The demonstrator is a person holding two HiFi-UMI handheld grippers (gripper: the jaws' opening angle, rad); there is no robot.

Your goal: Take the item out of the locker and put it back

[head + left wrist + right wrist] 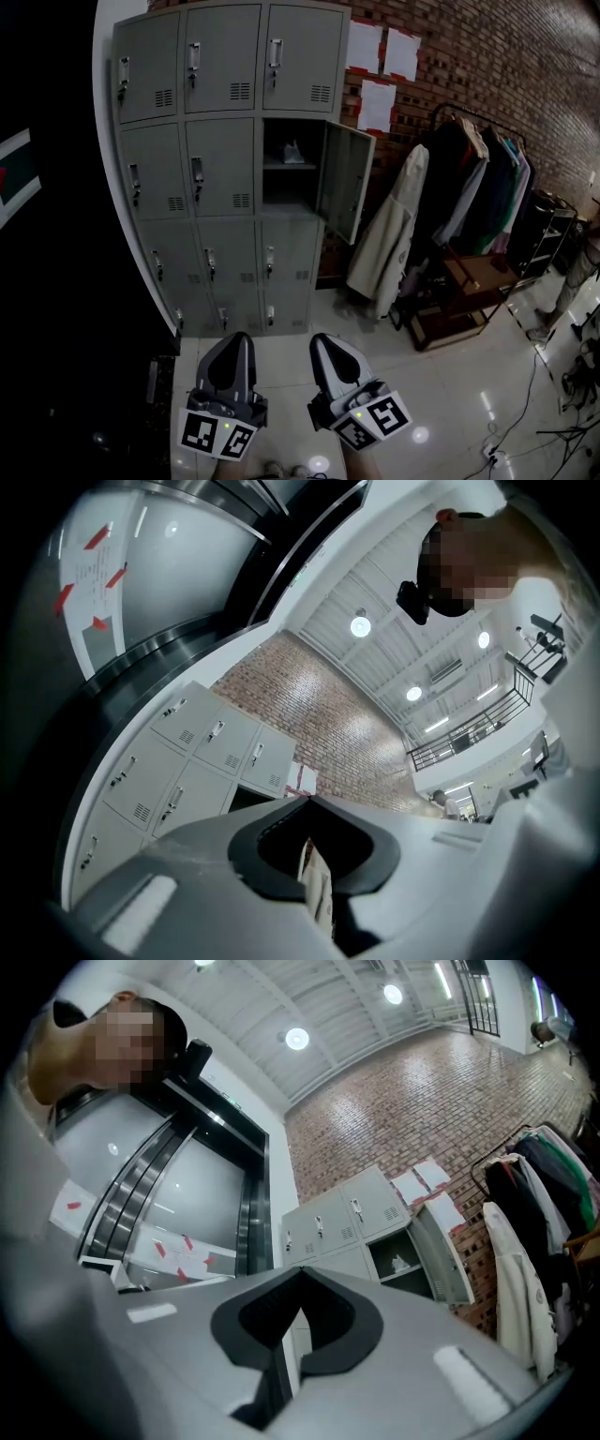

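A grey bank of lockers (pixel 225 169) stands ahead. One middle-row compartment on the right is open (pixel 289 164), its door (pixel 343 181) swung out to the right. A small white item (pixel 292 152) sits on the shelf inside, and the right gripper view also shows the item (pixel 401 1264). My left gripper (pixel 236 337) and right gripper (pixel 322 339) are low in the head view, well short of the lockers. Both are shut with nothing between the tips. In their own views the left gripper (pixel 307 797) and right gripper (pixel 302 1267) point upward toward the lockers.
A clothes rack with hanging coats (pixel 473 178) and a beige coat (pixel 394 234) stand right of the lockers, with a low wooden stand (pixel 469 291) beneath. Papers (pixel 380 56) hang on the brick wall. A person (pixel 572 281) stands far right. Cables (pixel 525 427) lie on the glossy floor.
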